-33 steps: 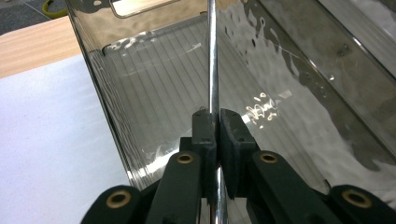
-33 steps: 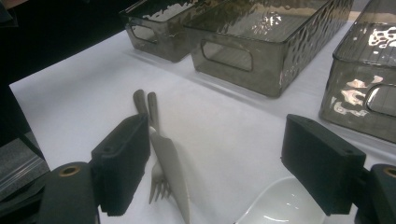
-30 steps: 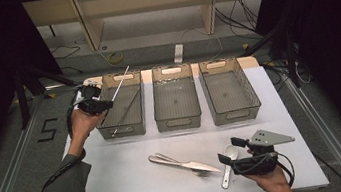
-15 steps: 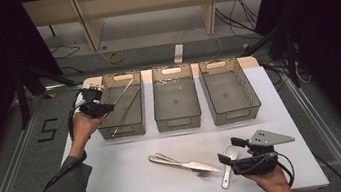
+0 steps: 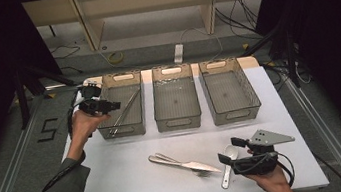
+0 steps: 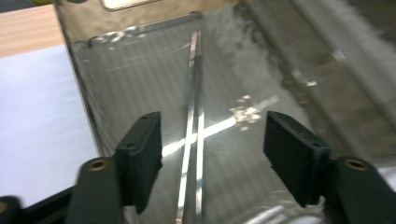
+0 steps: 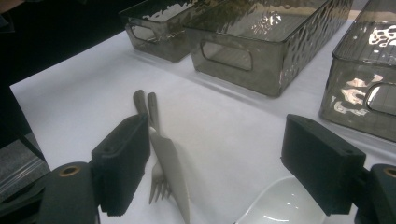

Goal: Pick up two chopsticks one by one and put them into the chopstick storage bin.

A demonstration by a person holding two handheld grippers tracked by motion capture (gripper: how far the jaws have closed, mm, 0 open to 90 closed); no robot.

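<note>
A: Two thin, silvery metal chopsticks (image 5: 123, 113) lie in the leftmost of three smoky, translucent plastic bins (image 5: 120, 105). They are long and straight, they catch the light, and they run aslant from the near left corner up towards the far right wall.

B: From above they read as one pale line. The left gripper view splits them: two flat-sided sticks (image 6: 192, 140) side by side, almost touching, crossed by a bright glint on the bin floor.

A: And the left hand-held gripper (image 5: 109, 105)?

B: It is held over the left rim of that bin, jaws pointing right across it. Its jaws have just been opening and now stand spread, with the sticks below and between them, touching neither black pad (image 6: 142, 154). The chopsticks rest loose in the bin.

A: What does the right gripper view add?

B: Close detail of the cutlery on the white table (image 5: 120, 184): a grey metal knife (image 7: 170, 170) lying over a metal fork (image 7: 156, 179), and the bowl of a white spoon (image 7: 285, 207) at the bottom edge. The high view places the knife (image 5: 196, 164) and spoon (image 5: 228, 163) just left of the right hand-held gripper (image 5: 231, 149).

A: Its state?

B: Spread wide, nothing between the jaws. The chopsticks lie well apart from it, across the table.
</note>
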